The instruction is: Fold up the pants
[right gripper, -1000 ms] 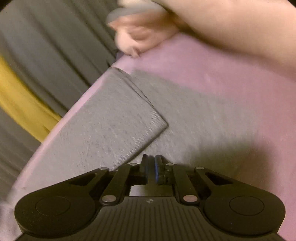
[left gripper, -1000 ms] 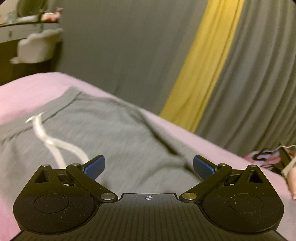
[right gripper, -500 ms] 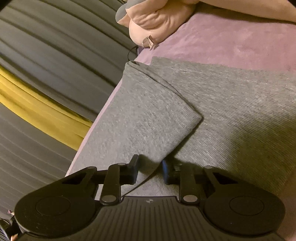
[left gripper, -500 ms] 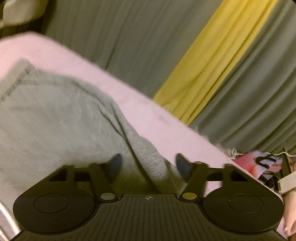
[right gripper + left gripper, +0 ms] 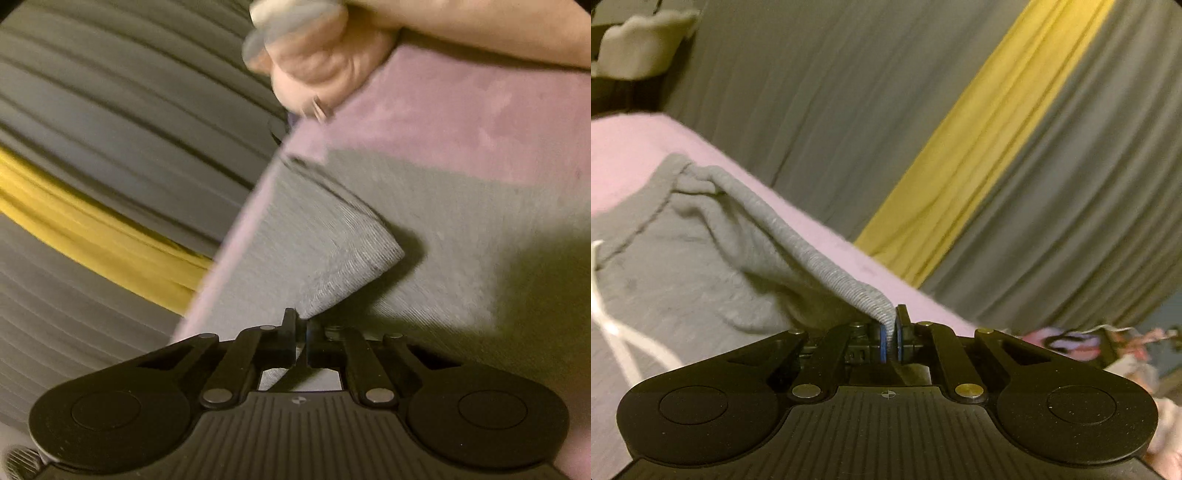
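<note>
So both claws already have a bite of the pants (image 5: 683, 266). The left claw (image 5: 891, 339) is pinched shut on a ribbed edge of the grey fabric, and that edge runs away from it up and to the left as a raised ridge toward the far bunched corner. The white drawstring (image 5: 613, 332) lies on the near left. The right claw (image 5: 301, 336) is closed on the edge of a turned-over flap of the pants (image 5: 332, 240), which fans out ahead and a bit right of it.

My guess is the fold hinges on that: the cloth stretches forward from both claws, so they'd carry the held edges over the rest together.

Everything's lying on a pink bed cover (image 5: 624, 155). Grey curtains with a yellow stripe (image 5: 979, 147) hang behind. There's some blurry pinkish bundle (image 5: 317, 62) at the far edge in the right view; can't tell what it is.
</note>
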`<state>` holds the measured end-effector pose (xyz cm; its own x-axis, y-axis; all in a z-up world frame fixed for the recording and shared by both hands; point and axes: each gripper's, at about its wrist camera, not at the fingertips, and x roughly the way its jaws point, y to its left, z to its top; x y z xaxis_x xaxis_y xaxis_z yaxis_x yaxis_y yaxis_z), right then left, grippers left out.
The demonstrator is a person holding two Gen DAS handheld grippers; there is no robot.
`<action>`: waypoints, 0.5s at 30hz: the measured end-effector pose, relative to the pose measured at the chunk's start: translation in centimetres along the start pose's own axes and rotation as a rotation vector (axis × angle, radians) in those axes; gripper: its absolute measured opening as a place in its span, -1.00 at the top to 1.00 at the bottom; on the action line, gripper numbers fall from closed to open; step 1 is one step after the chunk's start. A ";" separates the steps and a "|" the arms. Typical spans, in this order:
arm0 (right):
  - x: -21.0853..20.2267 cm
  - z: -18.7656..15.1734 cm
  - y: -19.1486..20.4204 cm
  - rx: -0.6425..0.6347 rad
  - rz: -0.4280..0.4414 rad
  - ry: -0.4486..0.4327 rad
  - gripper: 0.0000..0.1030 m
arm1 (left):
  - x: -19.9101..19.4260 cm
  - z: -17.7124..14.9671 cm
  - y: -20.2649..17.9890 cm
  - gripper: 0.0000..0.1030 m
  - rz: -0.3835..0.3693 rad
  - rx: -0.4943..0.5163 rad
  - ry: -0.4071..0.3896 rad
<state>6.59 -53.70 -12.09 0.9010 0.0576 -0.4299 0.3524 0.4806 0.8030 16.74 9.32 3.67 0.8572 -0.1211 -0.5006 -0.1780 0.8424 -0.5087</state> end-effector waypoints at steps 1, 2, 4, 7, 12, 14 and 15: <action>-1.1 0.5 0.0 0.007 0.010 -0.015 0.92 | -2.2 -1.2 0.3 0.86 0.002 0.007 -0.006; -2.2 0.8 0.0 0.010 0.017 -0.029 0.92 | -4.3 -2.6 0.6 0.86 0.007 0.016 -0.006; -4.3 1.6 -0.2 -0.010 0.003 -0.047 0.92 | -7.7 -6.1 1.8 0.86 0.021 0.008 0.024; -5.8 1.7 -0.6 -0.089 -0.088 -0.036 0.92 | -9.8 -10.8 4.8 0.83 0.067 -0.050 0.123; -3.7 0.3 -1.9 -0.130 -0.279 0.095 0.85 | -9.3 -12.1 8.0 0.69 0.212 -0.110 0.133; -3.2 -0.2 -1.8 -0.137 -0.286 0.100 0.79 | -9.2 -10.2 8.7 -0.09 0.223 -0.093 0.061; -2.9 -0.3 -1.8 -0.131 -0.280 0.105 0.72 | -8.9 -9.2 9.2 -0.33 0.251 -0.092 0.021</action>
<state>3.26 -54.46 -12.37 0.7404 -0.0063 -0.6721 0.5412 0.5985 0.5906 3.04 13.28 -3.02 0.7706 0.0737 -0.6331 -0.4275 0.7965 -0.4276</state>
